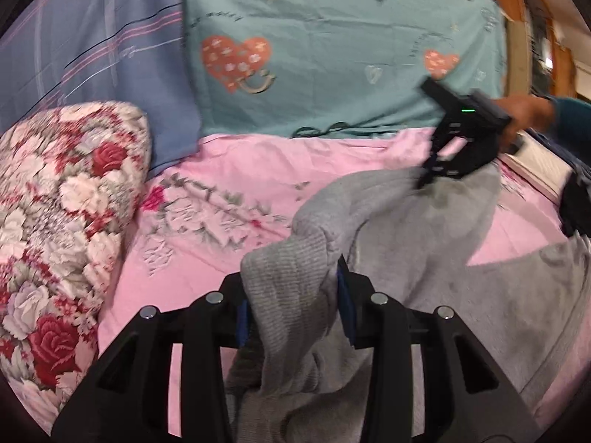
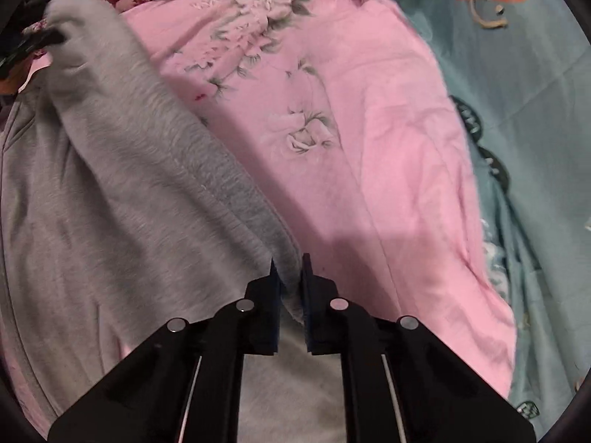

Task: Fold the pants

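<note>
Both grippers have cloth. The left gripper [image 1: 295, 295] has its fingers [image 1: 347, 302] pinching a ribbed grey fold of the pants [image 1: 424, 258], the fabric bunched up between the blue pads and spilling down over the frame. The right gripper [image 2: 290, 288] has its fingers [image 2: 306, 295] nipped tight on another edge of the pants [image 2: 110, 184], a thin darker hem caught between them. The grey pants hang lifted between the two tools, the rest draped over the pink sheet [image 1: 221, 192] of the bed. From the left camera the right gripper [image 1: 424, 181] shows across the bed, a hand [image 1: 524, 114] on its grip, its tips blurred against the cloth. A floral pillow [image 1: 55, 221] sits at the left, touching the sheet; a teal cover [image 1: 332, 37] with hearts lies beyond, and a blue striped cloth [image 1: 92, 44] beside it.
</note>
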A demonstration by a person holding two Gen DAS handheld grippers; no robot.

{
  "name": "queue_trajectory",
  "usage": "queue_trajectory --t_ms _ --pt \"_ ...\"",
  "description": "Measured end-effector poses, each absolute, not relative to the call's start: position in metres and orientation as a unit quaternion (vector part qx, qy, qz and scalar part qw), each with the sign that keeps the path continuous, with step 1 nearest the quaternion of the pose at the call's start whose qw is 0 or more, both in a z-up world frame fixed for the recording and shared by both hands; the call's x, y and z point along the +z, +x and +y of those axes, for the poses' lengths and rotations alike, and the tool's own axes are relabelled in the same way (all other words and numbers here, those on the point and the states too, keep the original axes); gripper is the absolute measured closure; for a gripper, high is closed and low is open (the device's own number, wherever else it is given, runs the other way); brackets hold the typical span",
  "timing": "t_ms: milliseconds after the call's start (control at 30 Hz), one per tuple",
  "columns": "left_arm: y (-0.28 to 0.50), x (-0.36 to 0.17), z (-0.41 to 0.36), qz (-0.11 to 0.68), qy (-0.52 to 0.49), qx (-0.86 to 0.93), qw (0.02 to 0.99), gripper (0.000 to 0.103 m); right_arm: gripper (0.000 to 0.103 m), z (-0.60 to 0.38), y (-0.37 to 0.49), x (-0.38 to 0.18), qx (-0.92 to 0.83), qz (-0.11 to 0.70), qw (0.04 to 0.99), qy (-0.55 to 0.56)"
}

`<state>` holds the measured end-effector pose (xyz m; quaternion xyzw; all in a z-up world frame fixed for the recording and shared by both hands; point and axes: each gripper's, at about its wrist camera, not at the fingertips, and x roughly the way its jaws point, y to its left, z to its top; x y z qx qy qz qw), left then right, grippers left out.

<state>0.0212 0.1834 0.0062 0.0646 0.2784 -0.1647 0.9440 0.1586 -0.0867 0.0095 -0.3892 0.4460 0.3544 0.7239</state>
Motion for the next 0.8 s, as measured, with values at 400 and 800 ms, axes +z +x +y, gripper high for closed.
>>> queue_trajectory --t_ms 400,800 --pt "-0.032 0.035 0.207 0.248 0.084 -0.126 0.957 0.060 0.095 -0.090 -0.013 0.090 0.312 0.357 0.783 -0.404" --pt "-0.125 -0.053 0.267 0.366 0.070 -0.066 0.925 0.043 0.094 -0.045 -0.140 -0.023 0.427 0.418 0.741 -0.306"
